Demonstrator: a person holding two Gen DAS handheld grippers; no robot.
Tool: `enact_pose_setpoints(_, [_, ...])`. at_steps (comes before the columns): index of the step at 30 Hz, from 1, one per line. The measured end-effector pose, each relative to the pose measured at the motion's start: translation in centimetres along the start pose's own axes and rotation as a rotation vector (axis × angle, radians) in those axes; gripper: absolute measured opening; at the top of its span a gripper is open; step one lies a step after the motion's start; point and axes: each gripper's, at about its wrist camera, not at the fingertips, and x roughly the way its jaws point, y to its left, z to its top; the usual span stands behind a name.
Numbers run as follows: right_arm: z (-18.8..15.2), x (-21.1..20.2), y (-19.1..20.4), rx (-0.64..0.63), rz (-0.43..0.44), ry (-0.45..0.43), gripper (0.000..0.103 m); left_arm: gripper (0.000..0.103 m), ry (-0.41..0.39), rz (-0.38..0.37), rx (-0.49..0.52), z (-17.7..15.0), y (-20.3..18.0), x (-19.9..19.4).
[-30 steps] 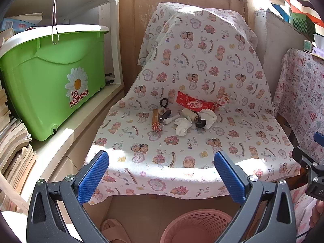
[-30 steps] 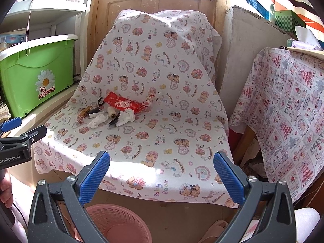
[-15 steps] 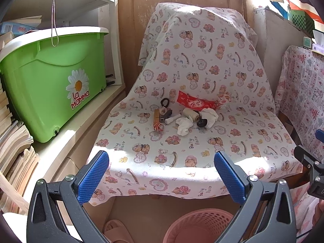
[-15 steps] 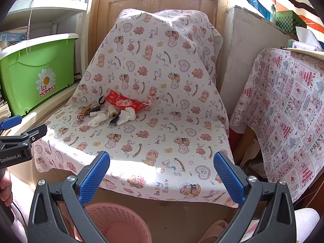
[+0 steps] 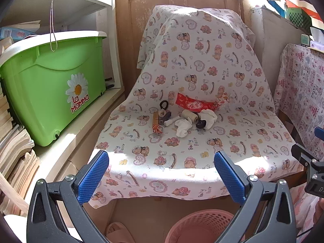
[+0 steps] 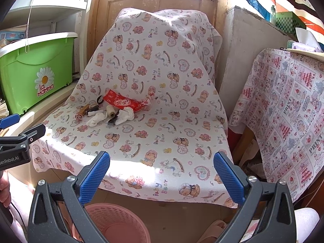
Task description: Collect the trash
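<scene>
A pile of trash lies on the seat of a chair covered with a bear-print cloth (image 5: 182,158): a red wrapper (image 5: 192,104) (image 6: 121,102), crumpled white tissues (image 5: 183,127) (image 6: 97,119), a pale thread spool (image 5: 190,115), a brown roll (image 5: 156,122) and small dark bits. A pink mesh basket (image 5: 200,228) (image 6: 115,224) stands on the floor below the seat's front edge. My left gripper (image 5: 161,172) is open and empty, in front of the seat. My right gripper (image 6: 162,172) is open and empty, also short of the seat.
A green lidded bin (image 5: 52,85) sits on a ledge at the left, with stacked books (image 5: 14,156) below it. A cloth-covered table (image 6: 283,117) stands at the right. A white cabinet (image 6: 243,46) and a wooden door (image 6: 158,0) are behind the chair. Slippers (image 5: 119,231) lie on the floor.
Both grippers have drawn back and risen slightly, so the chair looks a little smaller and lower. Nothing on the seat has moved.
</scene>
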Motion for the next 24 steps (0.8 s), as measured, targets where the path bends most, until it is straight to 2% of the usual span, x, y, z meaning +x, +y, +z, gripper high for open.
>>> enact_pose_setpoints(24, [-0.06,0.52,-0.13,0.009,0.008,0.017,0.103,0.103,-0.011,0.006,0.009,0.13,-0.09,-0.13])
